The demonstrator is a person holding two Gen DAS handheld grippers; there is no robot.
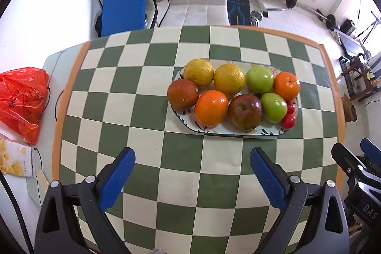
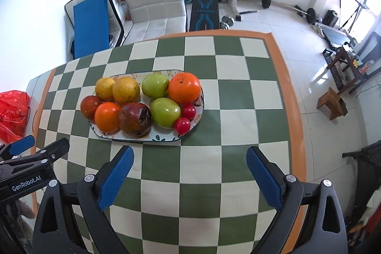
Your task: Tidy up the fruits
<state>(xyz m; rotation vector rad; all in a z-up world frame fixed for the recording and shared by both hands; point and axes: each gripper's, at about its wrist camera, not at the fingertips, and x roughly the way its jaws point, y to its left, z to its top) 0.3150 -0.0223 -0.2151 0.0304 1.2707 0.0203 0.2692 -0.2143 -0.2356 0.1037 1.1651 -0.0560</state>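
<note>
The oval plate (image 1: 215, 132) of fruit is sitting on the checkered tablecloth (image 1: 147, 111), beyond both grippers, holding oranges, apples and two cherry tomatoes (image 1: 289, 114). The left gripper (image 1: 191, 160) and right gripper (image 2: 189, 157) are hovering spread wide, gripping nothing

Readable in white at the lower left of the right wrist view: "GenRobot.AI", printed on the black body of the left gripper (image 2: 33, 146). At the lower right edge of the left wrist view, only the white letters "DAS" legible on the black housing of the right gripper (image 1: 352, 154), the rest cut off by the frame. Dark print on the red plastic bag (image 1: 22, 97), small characters on the snack box (image 1: 14, 162) and blue lettering on the weight bench pad (image 2: 204, 11) all too blurred to make out.
</note>
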